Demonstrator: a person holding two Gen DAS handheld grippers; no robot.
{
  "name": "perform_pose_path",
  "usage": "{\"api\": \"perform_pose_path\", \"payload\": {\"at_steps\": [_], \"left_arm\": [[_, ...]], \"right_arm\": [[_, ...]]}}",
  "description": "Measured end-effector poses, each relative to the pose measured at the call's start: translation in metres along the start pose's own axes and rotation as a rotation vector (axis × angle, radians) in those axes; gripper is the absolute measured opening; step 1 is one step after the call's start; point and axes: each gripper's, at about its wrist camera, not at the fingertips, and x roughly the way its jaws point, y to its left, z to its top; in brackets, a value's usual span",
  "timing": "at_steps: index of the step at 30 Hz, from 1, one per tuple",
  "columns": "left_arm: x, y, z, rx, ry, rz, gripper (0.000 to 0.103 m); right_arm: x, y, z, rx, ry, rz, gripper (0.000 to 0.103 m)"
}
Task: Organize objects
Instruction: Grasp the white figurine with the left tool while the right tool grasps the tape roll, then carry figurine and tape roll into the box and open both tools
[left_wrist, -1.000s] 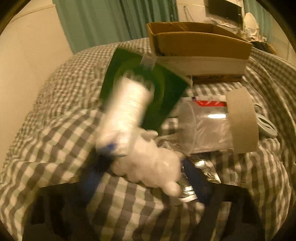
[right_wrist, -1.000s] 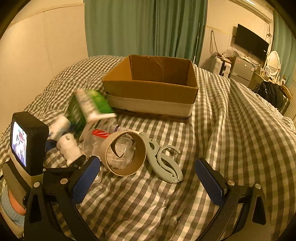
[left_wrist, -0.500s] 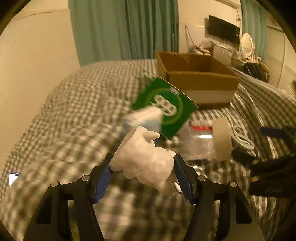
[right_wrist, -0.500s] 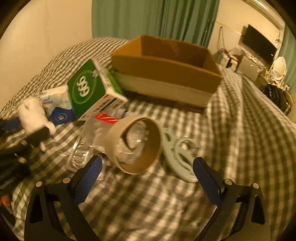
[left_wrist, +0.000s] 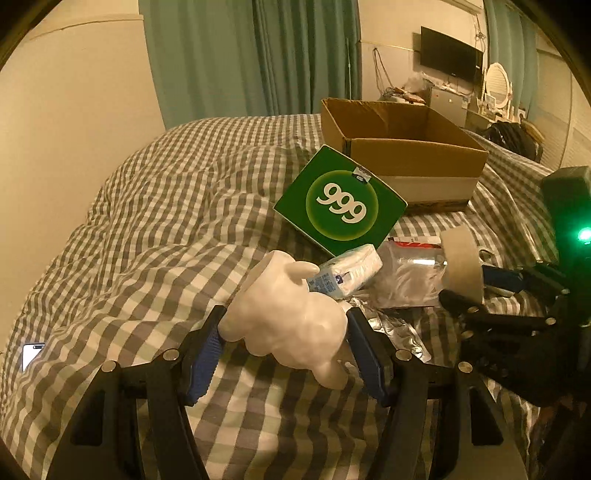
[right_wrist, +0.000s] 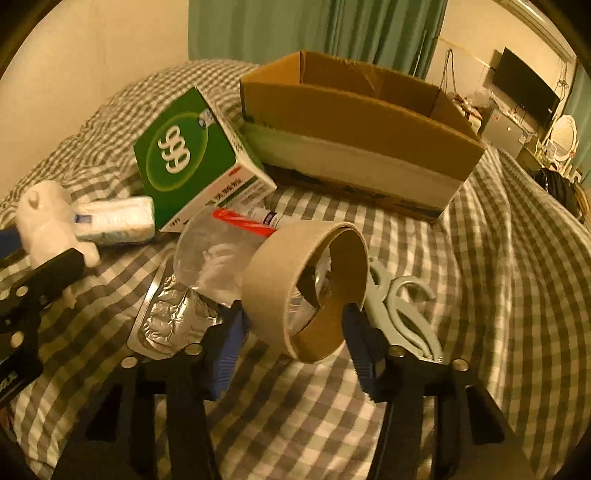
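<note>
White toy: the left tongs (left_wrist: 286, 338) are closed on a white plush figure (left_wrist: 284, 317), one blue pad against each flank, so the toy sits squarely between the fingers with its head pointing forward.
Cardboard ring: the right tongs (right_wrist: 291, 332) straddle a tape roll (right_wrist: 306, 288) that stands on edge just ahead of them. The blue pads lie at its lower sides; I cannot tell whether they are pressing yet or only bracketing it.
Destination: an open cardboard box (right_wrist: 362, 122) stands ahead of both tongs, beyond the pile and apparently empty. By my reading of the task, that is where things go.
Around the toy: a small white tissue pack (left_wrist: 347, 271) touches the toy's front, and a green 999 carton (left_wrist: 341, 206) leans just beyond it.
Around the roll: a clear plastic bag (right_wrist: 214, 254) and crumpled foil (right_wrist: 173, 317) lie to the left of the right tongs, partly behind the roll. Pale blue scissors (right_wrist: 402, 314) lie just to their right.
Bed: everything rests on a soft checked bedspread (left_wrist: 155, 229), so things tip easily.
Step in hand, as I judge it: carry the toy to the box and secure the roll.
Doing it well: lift the toy straight up before moving forward, so the tissue pack is not dragged. Pinch the roll across its flat faces or rim evenly; it may squirm or roll away. Keep the two tongs well apart on the way to the box.
</note>
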Motion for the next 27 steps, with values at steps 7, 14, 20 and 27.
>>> {"api": "perform_pose_path", "payload": {"at_steps": [7,14,20,27], "left_arm": [[-0.009,-0.003,-0.001,0.011,0.001,-0.013,0.066],[-0.029,-0.008,0.012,0.026,-0.046,-0.036,0.066],[-0.04,-0.014,0.048,0.035,-0.083,-0.117,0.066],[-0.058,-0.025,0.135,0.052,-0.194,-0.214,0.066]], "right_arm": [[-0.026,-0.009,0.002,-0.028,-0.057,-0.014,0.029],[-0.062,-0.034,0.013,0.034,-0.139,-0.003,0.028],[-0.105,-0.055,0.04,0.05,-0.228,0.024,0.028],[-0.164,-0.073,0.117,-0.06,-0.352,0.007,0.028]]}}
